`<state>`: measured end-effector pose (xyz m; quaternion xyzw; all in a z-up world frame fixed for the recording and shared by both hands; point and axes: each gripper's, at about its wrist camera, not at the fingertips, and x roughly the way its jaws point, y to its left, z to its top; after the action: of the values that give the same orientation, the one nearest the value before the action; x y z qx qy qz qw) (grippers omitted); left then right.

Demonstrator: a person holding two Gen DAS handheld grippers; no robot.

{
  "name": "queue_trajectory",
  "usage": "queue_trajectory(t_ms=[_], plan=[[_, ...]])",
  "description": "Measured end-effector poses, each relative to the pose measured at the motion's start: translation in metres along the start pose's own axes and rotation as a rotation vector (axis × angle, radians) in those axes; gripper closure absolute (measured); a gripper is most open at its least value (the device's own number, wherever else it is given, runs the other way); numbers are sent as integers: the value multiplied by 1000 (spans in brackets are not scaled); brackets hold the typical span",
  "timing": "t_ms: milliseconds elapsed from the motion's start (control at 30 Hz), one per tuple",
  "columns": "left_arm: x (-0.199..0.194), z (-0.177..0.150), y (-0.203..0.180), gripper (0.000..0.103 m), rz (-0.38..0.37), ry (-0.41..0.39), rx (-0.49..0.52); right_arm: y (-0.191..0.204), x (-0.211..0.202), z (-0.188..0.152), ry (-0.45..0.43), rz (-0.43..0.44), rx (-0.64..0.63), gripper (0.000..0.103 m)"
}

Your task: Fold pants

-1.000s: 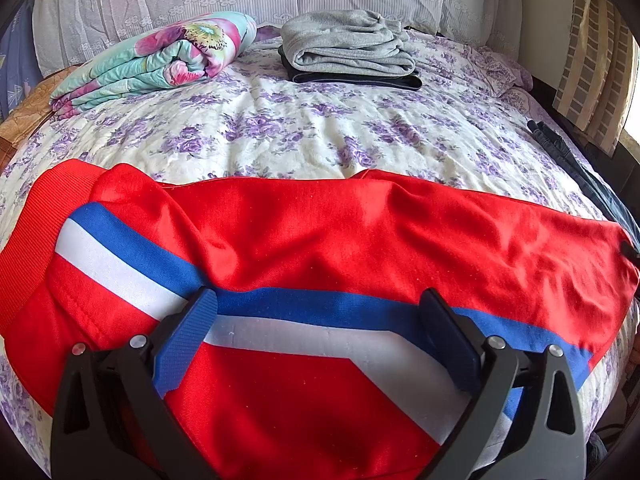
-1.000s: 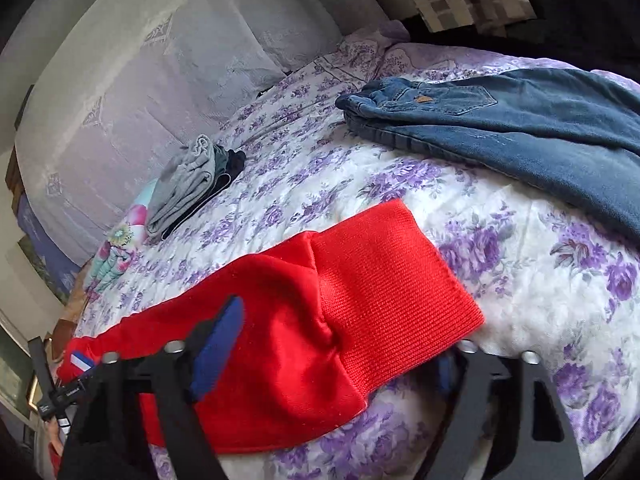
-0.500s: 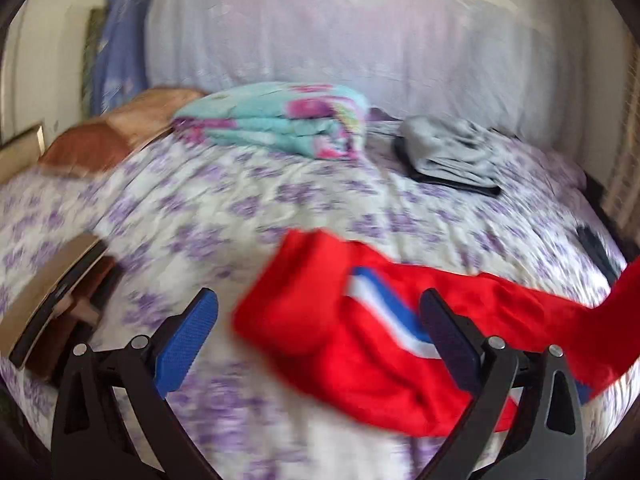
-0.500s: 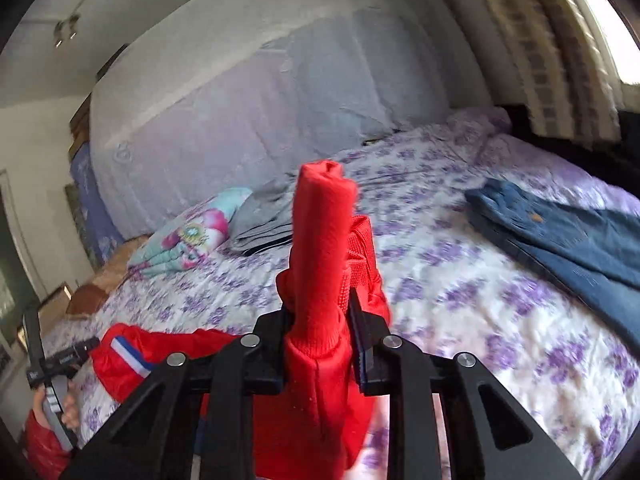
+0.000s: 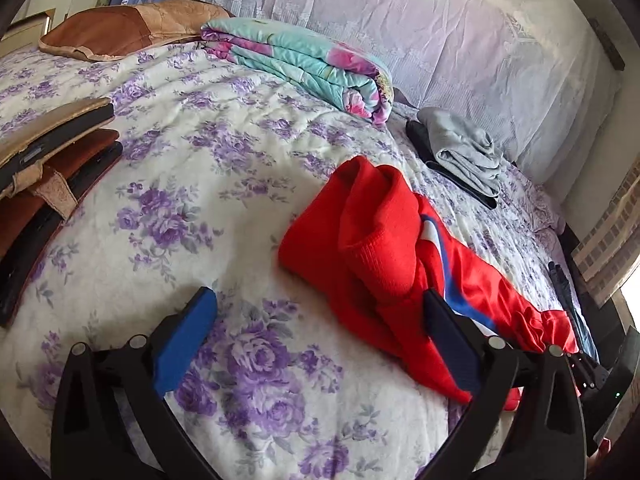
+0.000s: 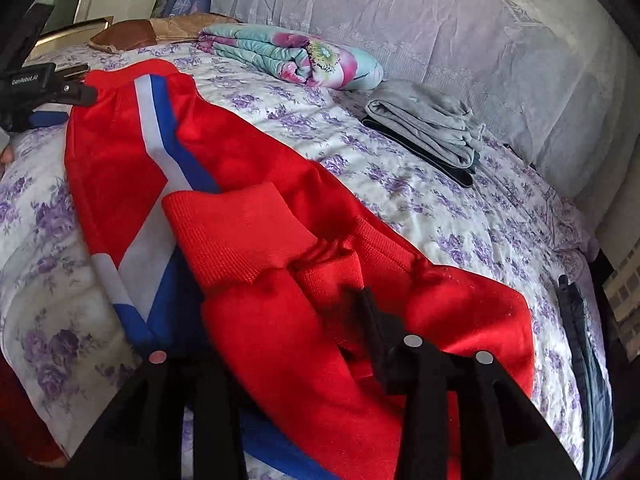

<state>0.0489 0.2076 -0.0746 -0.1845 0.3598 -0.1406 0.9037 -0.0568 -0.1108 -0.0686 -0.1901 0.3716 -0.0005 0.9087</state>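
Red track pants [image 5: 384, 248] with a blue and white stripe lie bunched on the floral bed, their ribbed cuffs folded over onto the body. In the right wrist view the pants [image 6: 248, 216] fill the foreground. My left gripper [image 5: 316, 332] is open and empty just left of the pants, its right finger [image 5: 452, 344] touching the cloth edge. My right gripper [image 6: 280, 320] is buried in red cloth and looks shut on the pants near the cuffs. The left gripper shows at the far left of the right wrist view [image 6: 60, 92], beside the waistband.
A folded floral quilt [image 5: 304, 60] and a stack of folded grey and dark clothes [image 5: 464, 152] lie near the headboard. Brown cases [image 5: 48, 168] lie at the bed's left edge. Blue jeans [image 6: 580, 344] lie at the right edge.
My right gripper carried the cuff end over and laid it onto the pants. My left gripper swung left off the stripe and now sits beside the pants' end.
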Motion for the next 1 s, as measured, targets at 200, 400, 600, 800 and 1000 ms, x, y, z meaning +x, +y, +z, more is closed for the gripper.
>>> queue_trajectory(t_ms=[200,400,600,800,1000], plan=[[-2,-1,1,4,13,4,4,-48,-40,-4,-115,158,254,25],[-2,0,0,4,17,4,3,-71,-45,16,-176,171,385,23],[-2,0,0,4,14,5,3,-34,-39,23,-142,165,229,19],[-2,1,0,4,13,4,2,-23,-17,1,-57,17,111,16],[-2,1,0,4,12,4,4,-15,-7,-15,-36,-126,-4,15]])
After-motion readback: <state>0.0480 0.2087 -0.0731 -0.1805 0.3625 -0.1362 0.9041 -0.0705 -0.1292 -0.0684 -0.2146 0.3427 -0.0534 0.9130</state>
